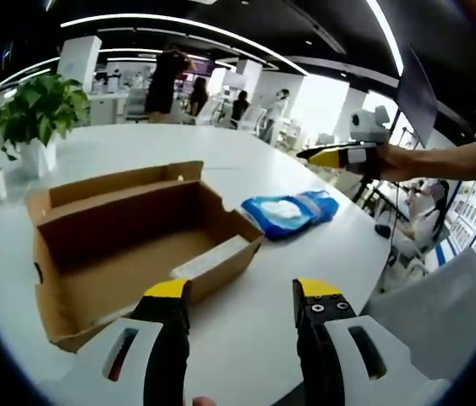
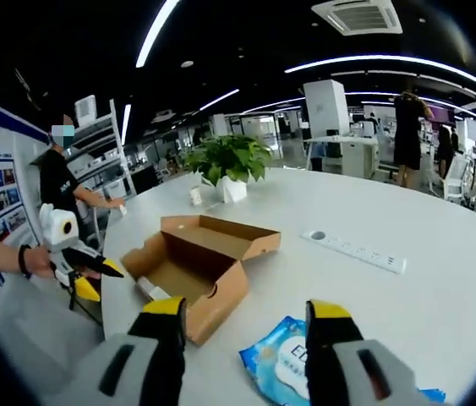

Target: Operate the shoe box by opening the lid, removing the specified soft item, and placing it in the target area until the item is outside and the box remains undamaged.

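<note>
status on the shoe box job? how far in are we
Nearly done. The shoe box lies open with nothing in it, no damage visible. The blue soft pack lies flat on the white table beside it. The left gripper and right gripper are both open, holding nothing. Nothing obvious is left.

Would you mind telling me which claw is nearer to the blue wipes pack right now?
The right claw: the blue wipes pack lies just beyond its tips. The left claw hovers near the open shoe box, with the pack farther off across the table.
</note>
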Tool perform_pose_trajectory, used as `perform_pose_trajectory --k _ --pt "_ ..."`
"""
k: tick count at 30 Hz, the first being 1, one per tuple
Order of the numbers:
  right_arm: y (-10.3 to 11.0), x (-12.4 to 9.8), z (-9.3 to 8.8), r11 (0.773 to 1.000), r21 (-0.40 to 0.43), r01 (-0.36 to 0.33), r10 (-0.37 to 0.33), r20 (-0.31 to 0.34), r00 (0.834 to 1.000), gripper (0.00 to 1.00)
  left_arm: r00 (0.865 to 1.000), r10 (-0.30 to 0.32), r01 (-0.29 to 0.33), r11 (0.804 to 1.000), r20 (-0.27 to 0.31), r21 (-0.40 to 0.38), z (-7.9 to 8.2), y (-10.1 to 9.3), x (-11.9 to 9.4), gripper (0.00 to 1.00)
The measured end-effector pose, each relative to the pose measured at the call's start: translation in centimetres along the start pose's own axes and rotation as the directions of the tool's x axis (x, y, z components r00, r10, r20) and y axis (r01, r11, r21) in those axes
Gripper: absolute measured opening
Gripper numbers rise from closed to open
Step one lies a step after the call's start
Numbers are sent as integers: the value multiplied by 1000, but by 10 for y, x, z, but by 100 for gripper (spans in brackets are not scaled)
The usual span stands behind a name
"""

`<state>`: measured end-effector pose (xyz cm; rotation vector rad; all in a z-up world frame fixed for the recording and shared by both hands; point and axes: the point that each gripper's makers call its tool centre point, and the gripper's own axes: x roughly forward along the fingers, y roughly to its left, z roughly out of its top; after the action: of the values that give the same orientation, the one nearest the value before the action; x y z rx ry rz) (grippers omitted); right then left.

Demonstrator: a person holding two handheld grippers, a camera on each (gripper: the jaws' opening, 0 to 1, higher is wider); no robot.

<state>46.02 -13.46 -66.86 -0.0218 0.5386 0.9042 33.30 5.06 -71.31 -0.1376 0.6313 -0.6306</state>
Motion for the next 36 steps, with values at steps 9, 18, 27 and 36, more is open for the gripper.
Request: perform_pose_trajectory --k 9,18,27,36 --pt "22 8 -6 1000 7 -30 30 5 1000 55 1000 -7 7 1000 7 -3 1 0 -1 49" --pt "52 18 -20 996 -18 -90 90 -27 996 56 1000 -14 14 1000 12 -4 2 -2 0 49" --pt "78 31 -26 991 -27 -131 130 -45 991 56 1000 -13 14 1000 28 -15 6 -1 -3 49" --pt "87 30 -24 988 -49 -146 144 -49 988 56 999 -8 9 1000 36 -29 7 3 -3 49"
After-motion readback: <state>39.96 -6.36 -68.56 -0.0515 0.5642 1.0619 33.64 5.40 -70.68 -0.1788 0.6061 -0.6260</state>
